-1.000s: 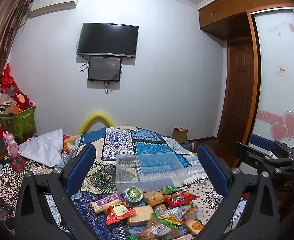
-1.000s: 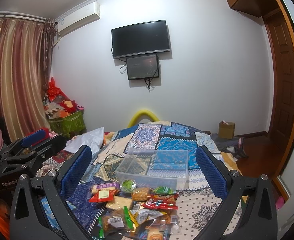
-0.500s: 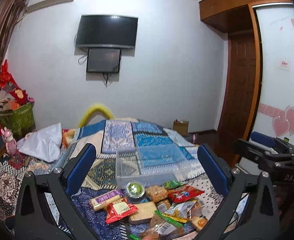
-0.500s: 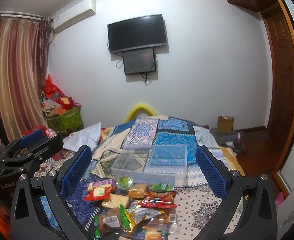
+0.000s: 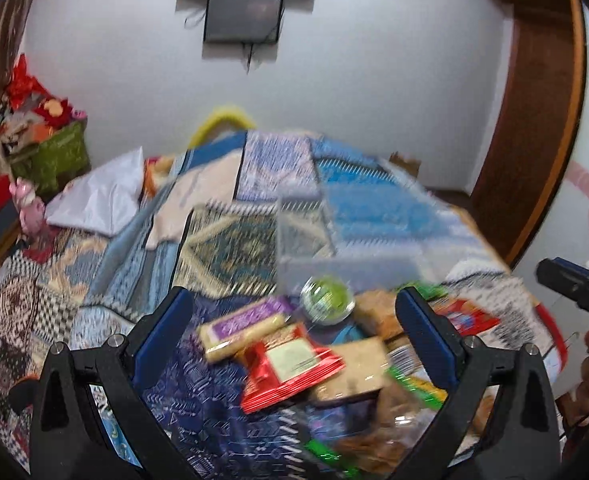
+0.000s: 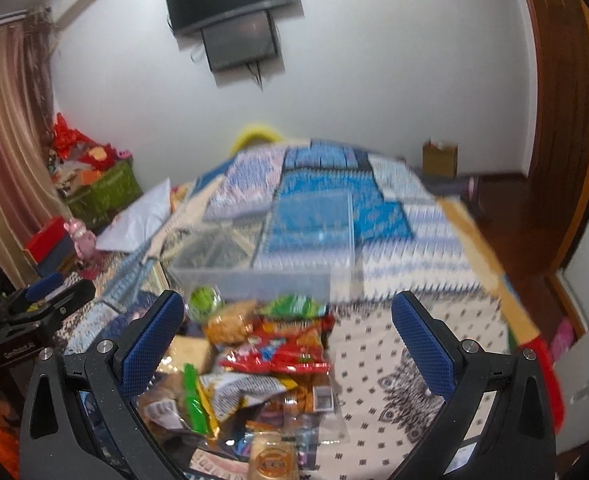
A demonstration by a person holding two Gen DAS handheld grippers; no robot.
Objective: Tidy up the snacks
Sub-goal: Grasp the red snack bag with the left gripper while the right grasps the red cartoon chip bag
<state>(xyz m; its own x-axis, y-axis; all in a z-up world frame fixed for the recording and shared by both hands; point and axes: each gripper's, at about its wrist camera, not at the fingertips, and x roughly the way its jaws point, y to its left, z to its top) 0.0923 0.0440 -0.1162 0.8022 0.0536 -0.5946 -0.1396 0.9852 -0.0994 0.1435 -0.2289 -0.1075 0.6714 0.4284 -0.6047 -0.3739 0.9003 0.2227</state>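
Both views are motion-blurred, so we cannot read any print on the packets. Left wrist view: the left gripper (image 5: 294, 320) stands wide open, holding nothing, above the snacks (image 5: 294, 360) heaped on the quilt (image 5: 230, 240); the clear bin (image 5: 334, 256) lies just behind them, its far rim smeared. Right wrist view: the right gripper (image 6: 286, 332) is likewise spread and empty — the heap (image 6: 270, 356) sits nearer than half a second ago. Its bottom edge is cut off.
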